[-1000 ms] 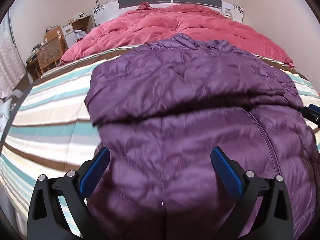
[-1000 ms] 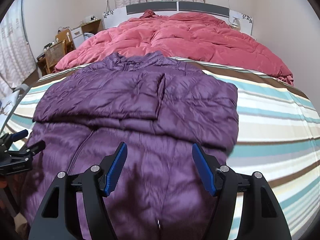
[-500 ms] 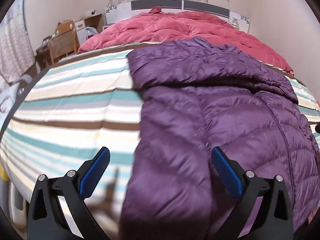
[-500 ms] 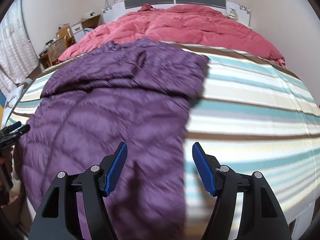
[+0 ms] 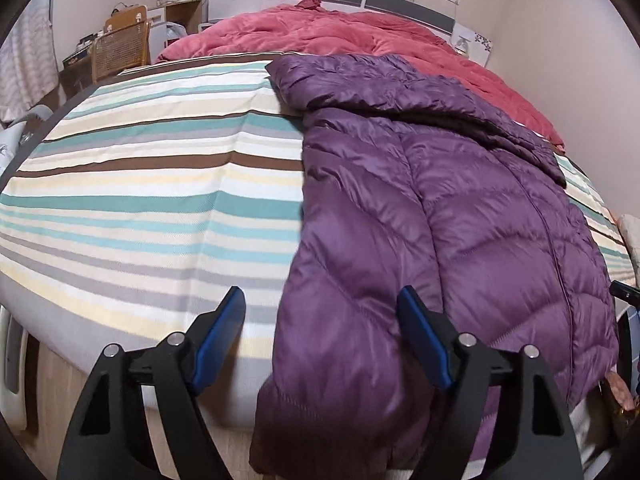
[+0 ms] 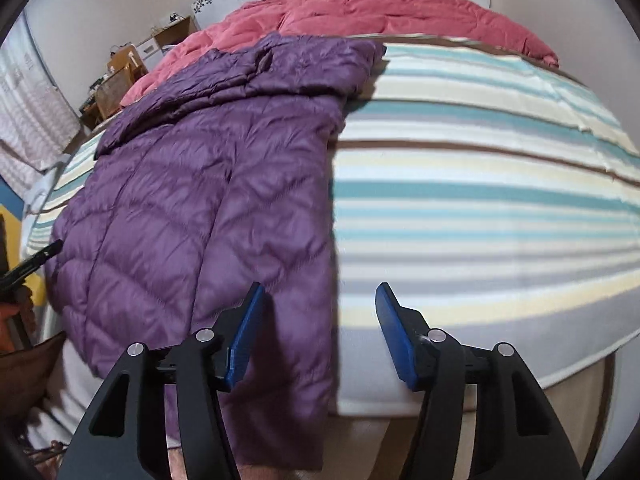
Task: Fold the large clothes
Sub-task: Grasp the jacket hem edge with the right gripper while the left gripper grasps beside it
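Observation:
A purple quilted down jacket (image 5: 460,216) lies front up on the striped bed, sleeves folded across its chest, hem hanging over the near bed edge. It also shows in the right wrist view (image 6: 208,184). My left gripper (image 5: 320,316) is open and empty, straddling the jacket's left hem edge. My right gripper (image 6: 320,312) is open and empty, straddling the jacket's right hem edge. Each gripper's tip shows faintly at the other view's side edge.
The striped sheet (image 5: 140,200) covers the bed (image 6: 480,200). A pink duvet (image 5: 340,28) is bunched at the headboard end. A wooden chair (image 5: 120,48) and desk stand at the far left. The bed's front edge (image 6: 520,360) is just below my grippers.
Both grippers have moved apart from the jacket's middle to its outer side edges and back toward the hem. Both stay open.

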Demonstrator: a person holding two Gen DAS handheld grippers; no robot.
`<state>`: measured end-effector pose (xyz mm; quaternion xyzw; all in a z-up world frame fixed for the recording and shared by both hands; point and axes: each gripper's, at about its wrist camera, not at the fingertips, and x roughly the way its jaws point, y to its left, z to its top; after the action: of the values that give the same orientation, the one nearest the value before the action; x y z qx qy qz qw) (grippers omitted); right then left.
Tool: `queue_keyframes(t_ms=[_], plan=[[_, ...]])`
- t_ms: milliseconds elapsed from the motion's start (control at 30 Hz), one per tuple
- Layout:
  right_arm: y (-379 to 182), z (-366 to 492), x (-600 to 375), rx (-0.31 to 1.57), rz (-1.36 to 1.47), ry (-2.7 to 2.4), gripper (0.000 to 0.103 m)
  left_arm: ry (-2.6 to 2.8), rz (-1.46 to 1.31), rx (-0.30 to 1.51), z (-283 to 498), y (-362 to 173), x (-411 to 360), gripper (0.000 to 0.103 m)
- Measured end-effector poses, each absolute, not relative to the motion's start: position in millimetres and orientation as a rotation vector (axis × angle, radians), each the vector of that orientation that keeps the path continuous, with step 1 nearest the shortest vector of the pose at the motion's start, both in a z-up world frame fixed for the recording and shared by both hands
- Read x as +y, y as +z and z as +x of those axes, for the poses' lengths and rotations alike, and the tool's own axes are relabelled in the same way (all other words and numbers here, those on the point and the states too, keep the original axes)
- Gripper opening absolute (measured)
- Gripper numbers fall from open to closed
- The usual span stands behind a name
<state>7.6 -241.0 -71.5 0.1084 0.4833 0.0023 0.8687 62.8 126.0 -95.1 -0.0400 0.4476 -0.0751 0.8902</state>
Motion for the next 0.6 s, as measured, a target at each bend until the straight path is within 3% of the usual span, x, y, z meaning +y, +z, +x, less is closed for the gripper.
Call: queue_keyframes(t_ms=[133,400,433,533,600], plan=[[-79,-5,-244,1.034,0.284,0.028,0.049,-0.175,-0.055,0.935,54,-96,126,0.070],[-88,-22,-236,1.081,0.308,0.075,0.049,-0.208,-0.041,0.967,32,-98,137,0.052],[-90,-23,-235,1.088,0.314,0.082,0.042,-0.210,-0.043,0.971,31,-98,138,0.051],[-94,-24,-235,1.103,0.351,0.111,0.036,-0.220,-0.033,0.982,27,-100,138,0.048],[-93,-24,-233,1.104,0.352,0.128,0.028,-0.230,-0.037,0.993,26,-101,137,0.039]])
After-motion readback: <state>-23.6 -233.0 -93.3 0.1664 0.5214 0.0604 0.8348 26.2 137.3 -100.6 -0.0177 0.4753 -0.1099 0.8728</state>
